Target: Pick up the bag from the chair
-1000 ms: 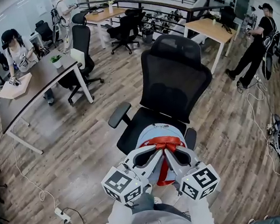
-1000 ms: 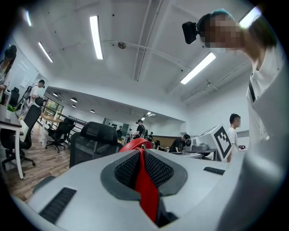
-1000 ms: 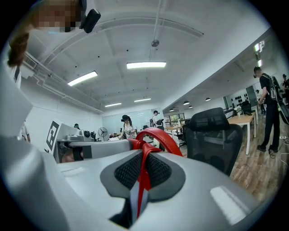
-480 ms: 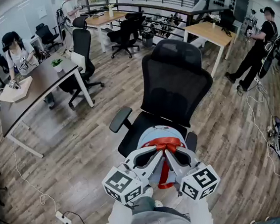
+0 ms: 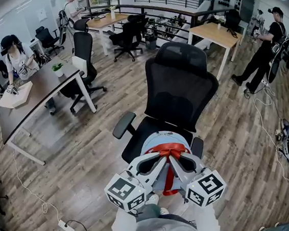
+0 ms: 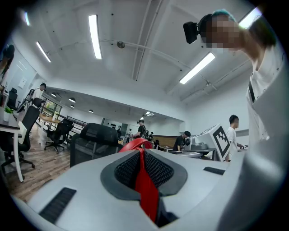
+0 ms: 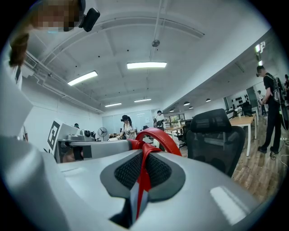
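Handles are the key: my left gripper (image 5: 158, 162) is clenched on the red handle (image 5: 168, 150), and my right gripper (image 5: 177, 160) pinches it just beside. Both sit directly above the pale blue bag (image 5: 159, 138), which looks to be resting on the chair (image 5: 180, 90) seat, so I judge the lift goes straight up.

A wood-plank floor (image 5: 82, 155) is seen all over. The black office chair (image 5: 180, 90) is parked on it mid-frame, and a dark-topped desk (image 5: 37, 94) on white legs is set off to the left. A white power strip (image 5: 65, 226) is left lying bottom left, and loose cables (image 5: 263, 111) are strewn along the right.
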A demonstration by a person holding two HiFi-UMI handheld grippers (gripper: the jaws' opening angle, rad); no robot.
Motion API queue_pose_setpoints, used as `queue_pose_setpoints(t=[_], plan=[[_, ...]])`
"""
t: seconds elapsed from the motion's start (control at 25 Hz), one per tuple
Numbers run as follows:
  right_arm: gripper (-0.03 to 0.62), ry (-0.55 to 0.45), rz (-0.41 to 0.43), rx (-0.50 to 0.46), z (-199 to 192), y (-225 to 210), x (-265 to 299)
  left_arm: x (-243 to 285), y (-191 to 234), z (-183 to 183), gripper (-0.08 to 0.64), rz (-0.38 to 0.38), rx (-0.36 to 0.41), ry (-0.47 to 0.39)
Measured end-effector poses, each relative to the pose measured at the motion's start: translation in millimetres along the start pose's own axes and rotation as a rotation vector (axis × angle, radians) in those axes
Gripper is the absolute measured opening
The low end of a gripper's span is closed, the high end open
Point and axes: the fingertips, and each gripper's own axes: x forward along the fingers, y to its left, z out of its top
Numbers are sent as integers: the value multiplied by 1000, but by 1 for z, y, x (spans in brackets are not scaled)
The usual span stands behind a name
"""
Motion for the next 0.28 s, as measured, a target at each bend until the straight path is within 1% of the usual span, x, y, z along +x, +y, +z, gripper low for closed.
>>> queue_pose_setpoints(t=[0.16,0.28], plan=[[25,5,-2,-23,3,-2,-1,2,0,1,34,-2,4,-2],[25,1,-6,-22,4,-4,-1,4,-2,3,34,-5,8,-7]])
